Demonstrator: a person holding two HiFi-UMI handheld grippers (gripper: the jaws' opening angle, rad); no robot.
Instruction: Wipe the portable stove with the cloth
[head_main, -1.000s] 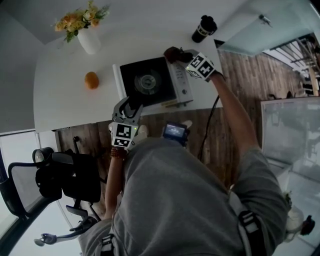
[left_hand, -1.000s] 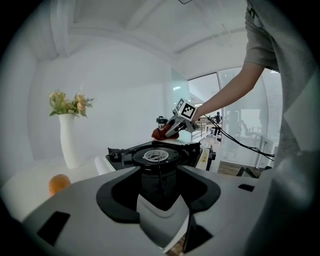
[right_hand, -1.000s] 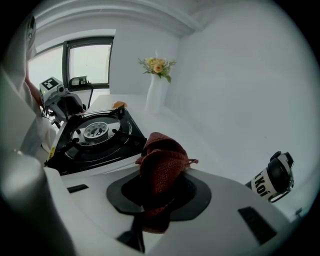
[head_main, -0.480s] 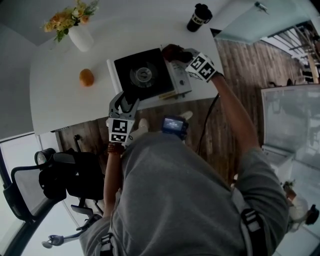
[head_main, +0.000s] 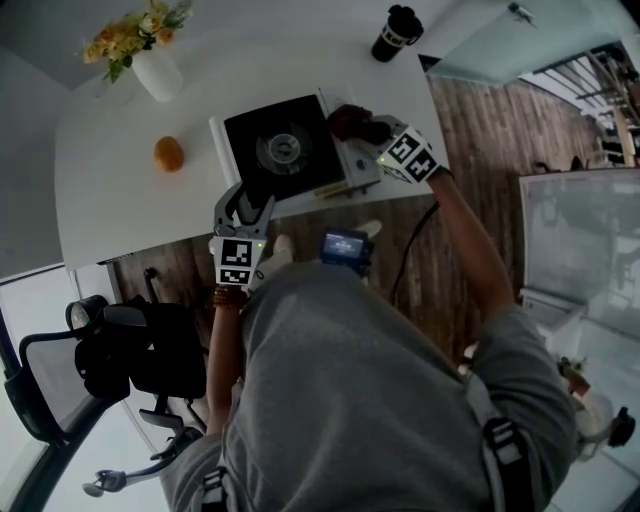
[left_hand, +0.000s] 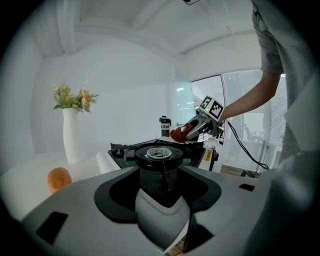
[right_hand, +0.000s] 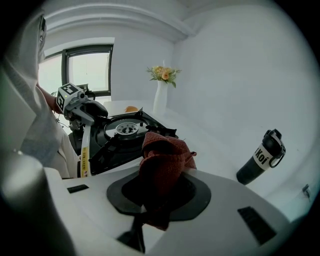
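A white table (head_main: 120, 215) carries the stove (head_main: 285, 150) at its near edge, an orange (head_main: 168, 153) beside it, a vase (head_main: 158, 75) and a cup (head_main: 397, 32) farther back.

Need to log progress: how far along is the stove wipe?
Done: the cloth is clamped in the right gripper. In hand: it sits at the far right corner of the stove, while the left gripper straddles the near edge, jaws wide. Left: probably most of the top; no wiped area shows.
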